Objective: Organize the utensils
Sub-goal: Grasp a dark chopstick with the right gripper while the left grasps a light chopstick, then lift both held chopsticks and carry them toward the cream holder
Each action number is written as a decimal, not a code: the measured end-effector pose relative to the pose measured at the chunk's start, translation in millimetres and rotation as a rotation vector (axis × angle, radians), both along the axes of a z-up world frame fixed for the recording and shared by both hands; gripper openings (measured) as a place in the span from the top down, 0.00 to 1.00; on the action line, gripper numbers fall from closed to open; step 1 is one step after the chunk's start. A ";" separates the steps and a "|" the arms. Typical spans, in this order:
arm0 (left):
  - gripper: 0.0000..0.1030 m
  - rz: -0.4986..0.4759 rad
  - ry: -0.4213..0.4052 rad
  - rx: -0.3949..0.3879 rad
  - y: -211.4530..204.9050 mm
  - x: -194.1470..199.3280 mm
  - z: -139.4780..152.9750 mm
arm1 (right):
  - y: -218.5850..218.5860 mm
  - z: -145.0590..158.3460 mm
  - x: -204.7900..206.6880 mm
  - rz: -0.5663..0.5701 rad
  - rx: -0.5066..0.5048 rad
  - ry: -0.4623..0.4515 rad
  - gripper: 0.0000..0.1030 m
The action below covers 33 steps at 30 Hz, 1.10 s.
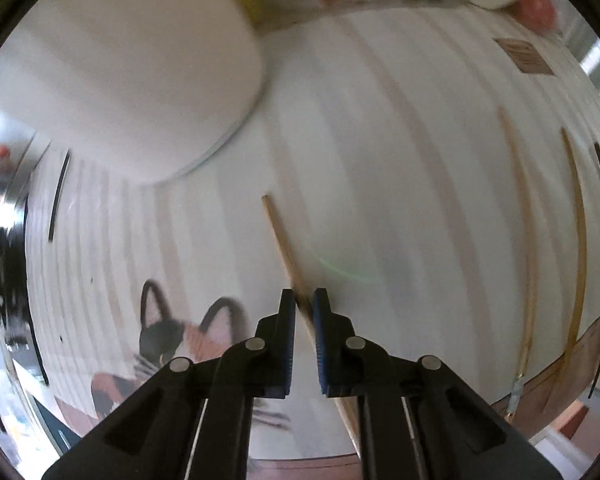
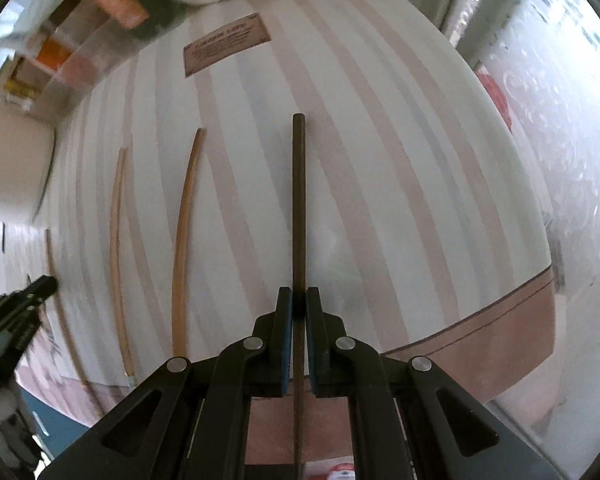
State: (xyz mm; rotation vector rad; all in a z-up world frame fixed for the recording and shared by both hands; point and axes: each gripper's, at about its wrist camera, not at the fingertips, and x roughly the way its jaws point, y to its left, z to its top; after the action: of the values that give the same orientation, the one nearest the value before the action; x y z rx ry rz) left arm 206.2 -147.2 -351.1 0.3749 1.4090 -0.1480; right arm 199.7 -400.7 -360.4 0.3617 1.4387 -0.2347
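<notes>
The left tool [image 1: 304, 300] is clenched on a light wooden chopstick [image 1: 278, 236] that runs from the frame's centre down between its jaws, over the striped cloth [image 1: 380, 160] on the table. The right tool [image 2: 299, 300] grips a dark chopstick [image 2: 299, 200] pointing straight up the frame. Two more pale chopsticks [image 2: 184, 232] lie on the cloth left of centre in the right view, near each other.
</notes>
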 end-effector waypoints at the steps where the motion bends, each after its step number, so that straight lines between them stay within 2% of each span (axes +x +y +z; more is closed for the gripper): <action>1: 0.94 0.018 0.003 -0.011 2.2 0.3 0.1 | 0.4 -0.4 2.3 0.002 0.000 0.007 0.93; 6: 0.93 0.056 0.014 -0.047 7.5 11.6 -0.4 | -4.6 0.0 16.9 -0.008 0.009 0.017 0.93; 10: 0.93 0.060 0.018 -0.065 28.7 28.9 -0.7 | -18.0 2.3 24.2 -0.034 0.013 0.018 0.93; 18: 0.94 0.099 0.027 -0.090 24.4 59.2 -1.4 | -25.2 2.2 46.2 -0.032 0.012 0.036 0.93; 23: 0.96 0.108 0.020 -0.097 21.7 55.6 4.5 | -29.2 3.7 62.8 -0.008 -0.017 0.028 0.93; 27: 0.96 0.105 0.007 -0.112 19.4 65.6 13.1 | -22.2 7.5 65.3 0.010 -0.036 -0.010 0.94; 33: 0.97 0.076 -0.072 -0.143 17.5 53.6 56.2 | -16.8 30.7 48.6 -0.025 0.005 -0.131 0.94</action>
State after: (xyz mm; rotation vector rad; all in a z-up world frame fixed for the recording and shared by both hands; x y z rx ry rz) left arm 259.8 -129.7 -294.9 0.2069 1.3310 -0.1706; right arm 248.3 -417.5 -329.8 0.3920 1.3070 -0.2237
